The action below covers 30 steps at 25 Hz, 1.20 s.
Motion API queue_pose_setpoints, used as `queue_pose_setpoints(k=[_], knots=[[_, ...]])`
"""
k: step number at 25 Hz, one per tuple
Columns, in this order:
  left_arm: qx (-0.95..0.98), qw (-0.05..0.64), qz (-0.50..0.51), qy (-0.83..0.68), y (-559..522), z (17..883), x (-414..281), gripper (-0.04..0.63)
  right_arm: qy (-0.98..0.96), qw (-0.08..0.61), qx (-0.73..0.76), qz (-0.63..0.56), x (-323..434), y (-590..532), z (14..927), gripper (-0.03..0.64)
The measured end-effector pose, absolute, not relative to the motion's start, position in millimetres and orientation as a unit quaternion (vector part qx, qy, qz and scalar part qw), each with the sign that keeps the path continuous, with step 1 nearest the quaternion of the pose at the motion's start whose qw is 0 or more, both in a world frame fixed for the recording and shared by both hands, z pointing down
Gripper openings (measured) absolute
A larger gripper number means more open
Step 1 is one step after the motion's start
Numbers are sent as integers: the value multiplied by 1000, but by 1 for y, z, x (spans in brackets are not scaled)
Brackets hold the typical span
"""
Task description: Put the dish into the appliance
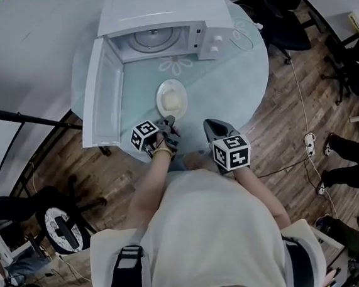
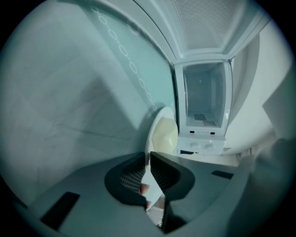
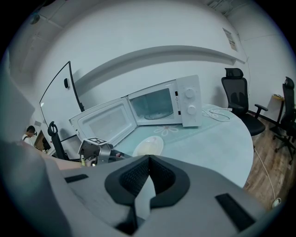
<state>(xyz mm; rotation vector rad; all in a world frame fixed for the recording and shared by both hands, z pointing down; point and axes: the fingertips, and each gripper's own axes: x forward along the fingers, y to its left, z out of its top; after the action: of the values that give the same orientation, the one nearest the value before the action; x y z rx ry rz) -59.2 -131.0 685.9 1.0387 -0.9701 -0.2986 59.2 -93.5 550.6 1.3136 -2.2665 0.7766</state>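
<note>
**Grip on the dish is made, transfer not started**

Status: the white microwave oven (image 1: 154,16) stands at the far side of the round pale-teal glass table (image 1: 236,71). Its door (image 1: 102,93) is swung fully open to the left and the cavity is free, with only the glass turntable (image 1: 150,39) inside. So we judge access as done.

The shallow white round plate (image 1: 171,97), with a pale yellowish portion in its middle, sits on the table just in front of the open cavity, outside it. We can't tell whether its near edge is off the glass yet.

The left gripper (image 2: 149,155) is clamped on the plate's near rim; the rim runs between the pads in the left gripper view. The right gripper (image 3: 149,157) has its tips together with nothing between them, and hangs over the table's near edge, apart from the plate.

Left to do, as we read it: lift, carry forward through the door opening, set down on the turntable, release. Closing the door isn't in the task.

Count: one plate, one microwave, one table, two grippers. At least two black office chairs (image 3: 236,95) stand at the right.
</note>
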Motion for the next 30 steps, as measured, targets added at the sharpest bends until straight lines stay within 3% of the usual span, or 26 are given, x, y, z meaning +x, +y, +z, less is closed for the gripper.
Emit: queue_pose_setpoints(k=[30], knots=[[559,697,-232,-385,-157,632,-69,23,-819,201,461,276,48,-98,549,6]])
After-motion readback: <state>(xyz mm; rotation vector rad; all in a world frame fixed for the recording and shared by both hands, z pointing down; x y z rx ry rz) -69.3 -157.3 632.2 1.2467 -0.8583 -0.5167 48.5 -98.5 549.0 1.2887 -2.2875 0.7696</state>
